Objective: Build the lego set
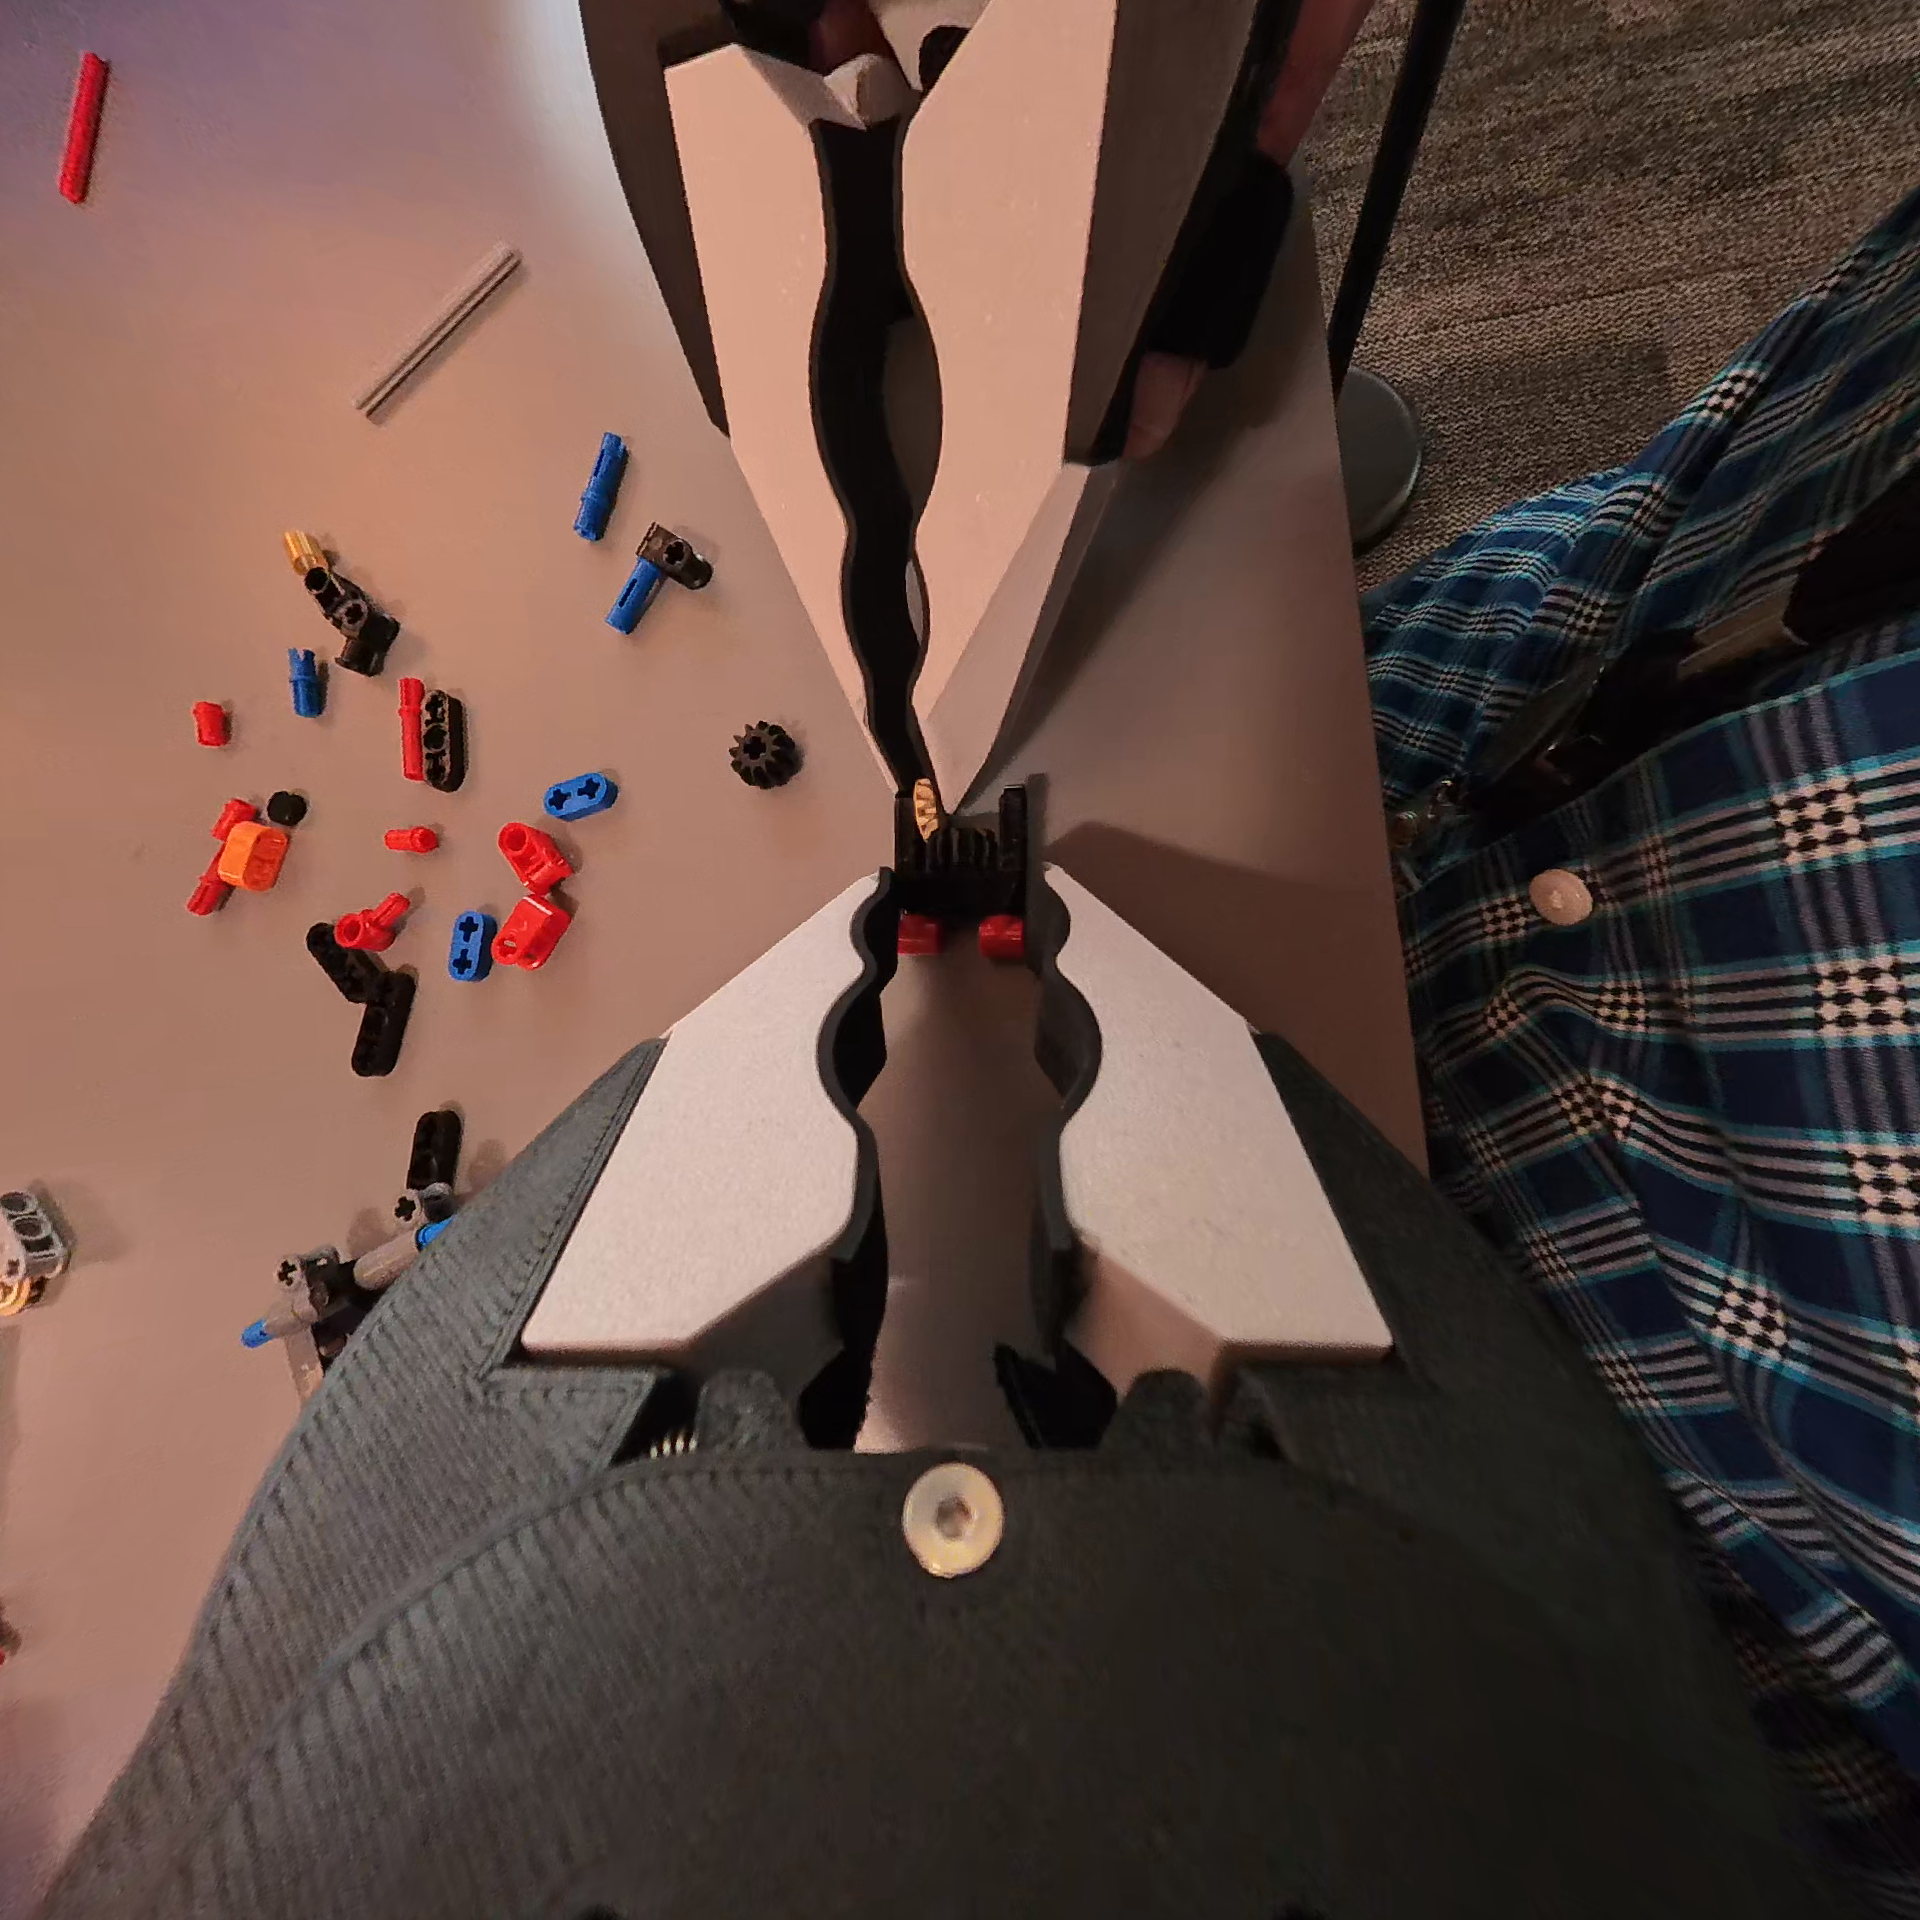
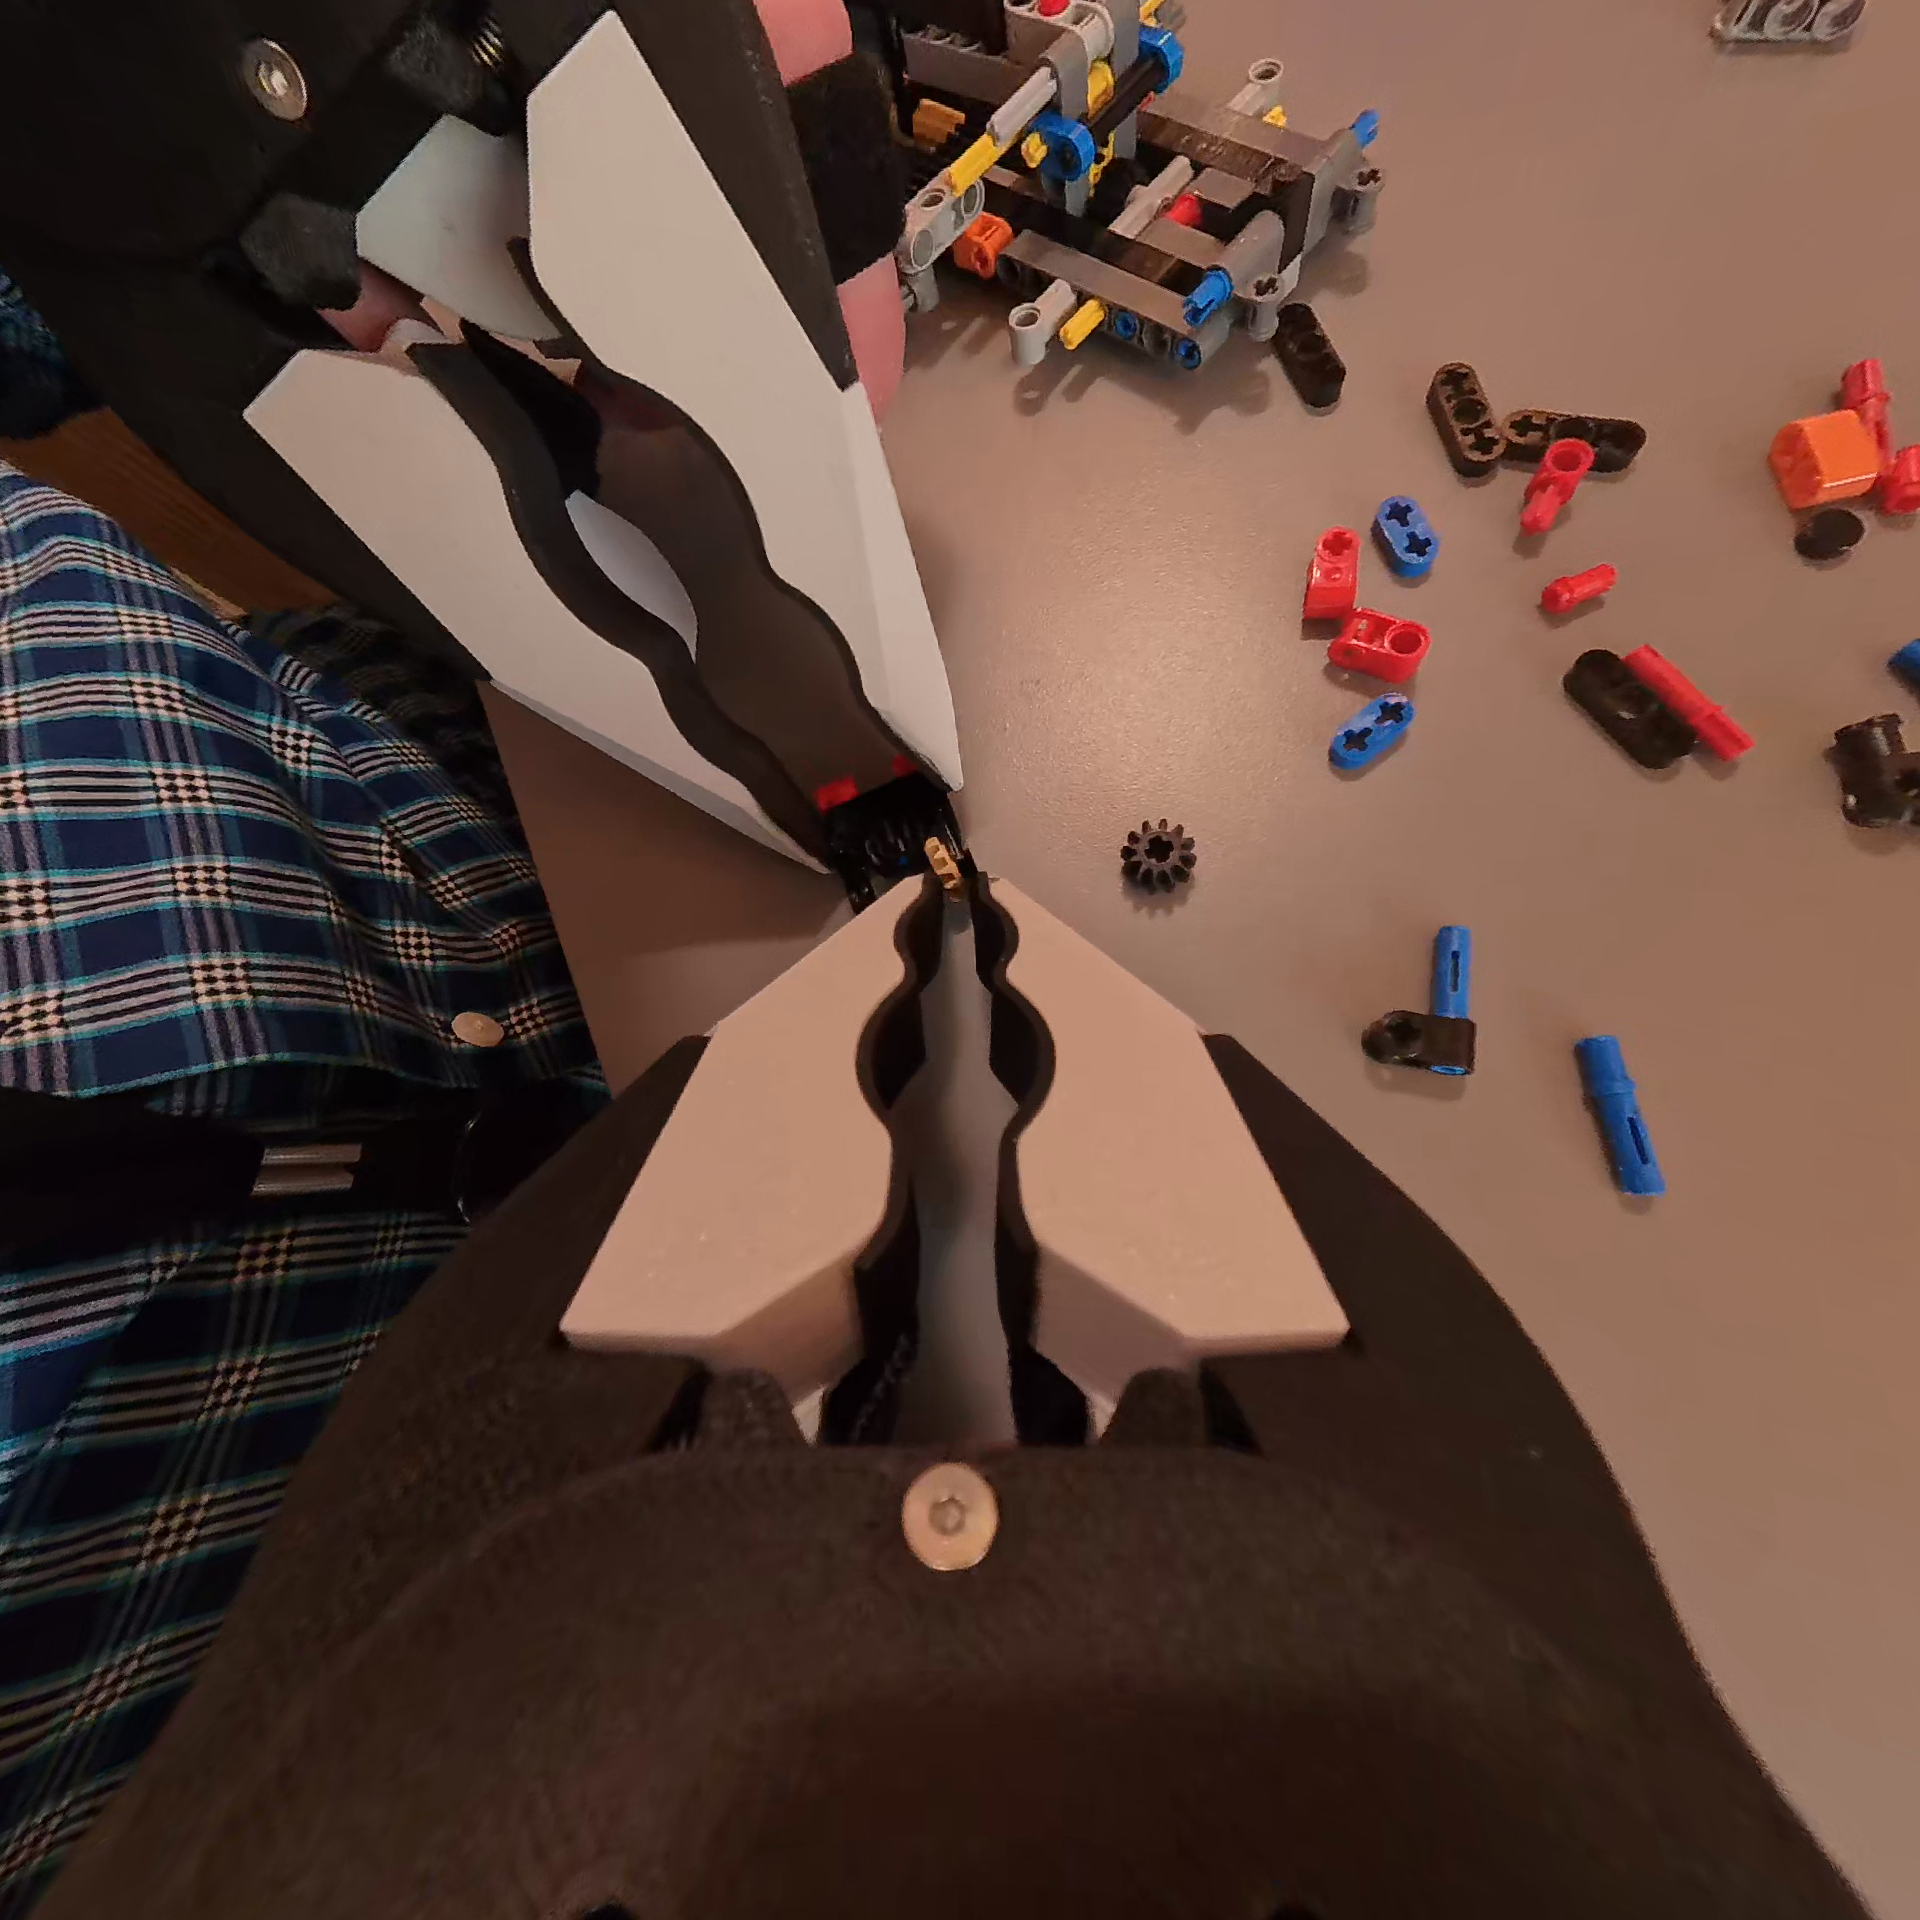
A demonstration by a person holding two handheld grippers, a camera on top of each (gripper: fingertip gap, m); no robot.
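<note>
Clearly you're midway: left gripper (image 1: 961, 914) fingers clamp the black subassembly (image 1: 961, 862), right gripper (image 2: 961, 883) fingers pinch a tan gear (image 2: 943, 860) against it, loose pieces (image 2: 1382, 644) remaining beside the chassis (image 2: 1132, 197).

Left wrist view: rides the left gripper (image 1: 961, 914), looking steeply down along its fingers at the table (image 1: 260, 364), close to the tips.
Right wrist view: rides the right gripper (image 2: 961, 894), same downward close look, facing the opposite way.
Shared: the fingertip meeting point, the black gear (image 1: 764, 753) (image 2: 1158, 854), scattered loose pieces, the plaid shirt (image 1: 1714, 1039) (image 2: 208, 831).
</note>
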